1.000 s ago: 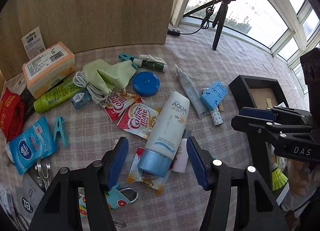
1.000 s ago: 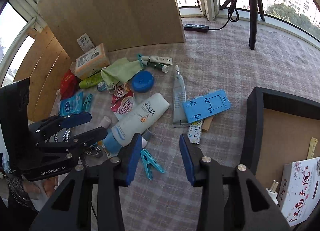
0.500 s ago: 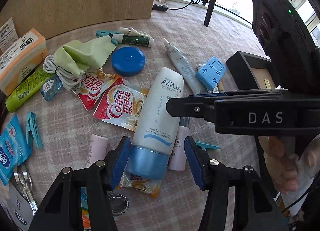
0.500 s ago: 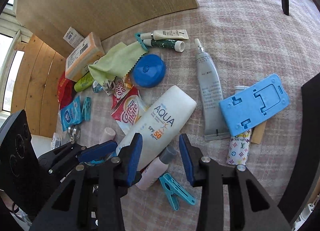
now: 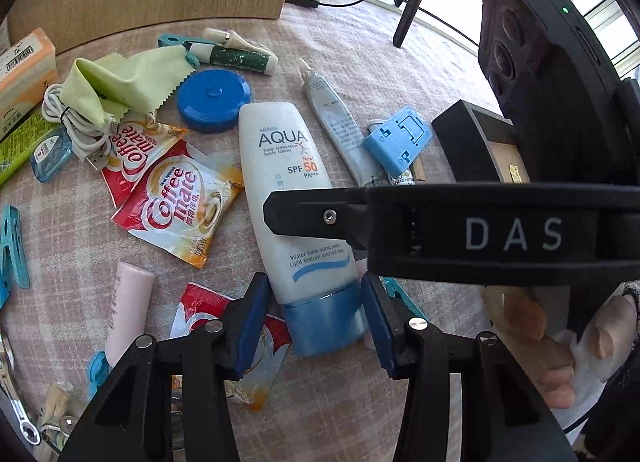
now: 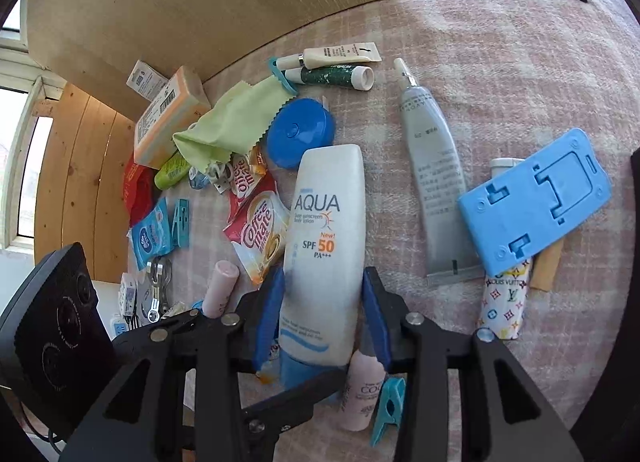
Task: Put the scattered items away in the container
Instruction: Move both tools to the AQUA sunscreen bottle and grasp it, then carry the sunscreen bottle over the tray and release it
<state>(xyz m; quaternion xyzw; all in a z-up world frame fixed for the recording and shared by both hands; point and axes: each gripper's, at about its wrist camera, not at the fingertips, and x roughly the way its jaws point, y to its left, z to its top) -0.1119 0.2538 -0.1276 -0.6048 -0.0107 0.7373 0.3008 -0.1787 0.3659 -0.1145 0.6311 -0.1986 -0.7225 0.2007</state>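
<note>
The right gripper (image 5: 276,211) hides most of the black container (image 5: 466,142). At the table's left edge, the orange box (image 5: 24,66) is cut off.

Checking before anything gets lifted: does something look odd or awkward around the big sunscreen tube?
Yes. Both tools straddle the same sunscreen tube: the left tool, jaws closing, at its blue cap, the right tool around its body. The tube also lies across a torn creamer sachet, with a small pink tube tucked against its cap end.
</note>
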